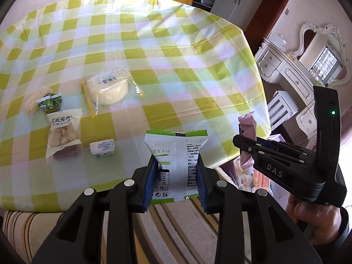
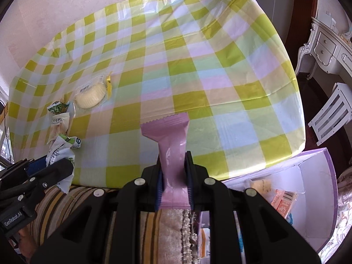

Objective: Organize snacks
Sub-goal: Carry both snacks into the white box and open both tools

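Note:
My left gripper (image 1: pixel 177 171) is shut on a white and green snack packet (image 1: pixel 176 154), held upright over the table's near edge. My right gripper (image 2: pixel 175 176) is shut on a pink snack bar (image 2: pixel 170 145); in the left wrist view the right gripper (image 1: pixel 244 147) holds the bar (image 1: pixel 247 125) at the table's right edge. On the table lie a bagged round bun (image 1: pixel 106 89), a clear bag of biscuits (image 1: pixel 63 132), a small white packet (image 1: pixel 102 147), a green packet (image 1: pixel 49 103) and a pale wrapped snack (image 1: pixel 33 103).
A purple-rimmed white box (image 2: pixel 316 198) with several snacks inside stands on the floor at the right, below the table's edge. A striped seat (image 2: pixel 167 231) lies under both grippers. White furniture (image 1: pixel 286 72) stands at the right.

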`<state>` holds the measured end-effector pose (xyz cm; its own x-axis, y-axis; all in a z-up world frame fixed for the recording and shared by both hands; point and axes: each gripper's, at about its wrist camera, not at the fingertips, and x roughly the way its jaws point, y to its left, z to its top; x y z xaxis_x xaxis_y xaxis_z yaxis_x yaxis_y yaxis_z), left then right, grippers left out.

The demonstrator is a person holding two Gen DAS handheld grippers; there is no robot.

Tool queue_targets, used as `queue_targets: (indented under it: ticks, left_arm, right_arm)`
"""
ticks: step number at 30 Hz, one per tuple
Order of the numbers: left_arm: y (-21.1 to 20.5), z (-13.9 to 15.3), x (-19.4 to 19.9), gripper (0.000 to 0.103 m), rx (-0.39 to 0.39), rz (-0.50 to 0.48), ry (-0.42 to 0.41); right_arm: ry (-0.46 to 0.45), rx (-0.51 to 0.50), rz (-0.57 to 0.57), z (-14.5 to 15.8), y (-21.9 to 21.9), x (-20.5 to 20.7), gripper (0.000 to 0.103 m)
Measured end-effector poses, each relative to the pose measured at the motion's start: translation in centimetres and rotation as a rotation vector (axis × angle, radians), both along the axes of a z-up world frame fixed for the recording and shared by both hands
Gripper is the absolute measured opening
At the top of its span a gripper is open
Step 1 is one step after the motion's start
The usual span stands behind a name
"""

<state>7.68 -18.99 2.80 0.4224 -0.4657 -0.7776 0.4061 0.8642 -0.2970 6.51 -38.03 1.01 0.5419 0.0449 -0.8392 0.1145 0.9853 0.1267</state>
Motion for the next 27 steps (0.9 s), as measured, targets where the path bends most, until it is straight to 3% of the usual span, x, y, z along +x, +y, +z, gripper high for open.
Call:
queue_targets:
  ticks: [15,27]
  left_arm:
    - [-9.2,-0.5,-1.4,0.032,0.015,-0.225,0.021]
    - [-15.2,-2.1,-1.9,0.032,0.022,-0.364,0.091]
  right_arm:
    - [0.083,-0.033,-0.197,-2.8,-8.2,-3.8,0.018]
    - [0.139,-0.033,-0.342,-4.9,-13.1,-6.2,0.018]
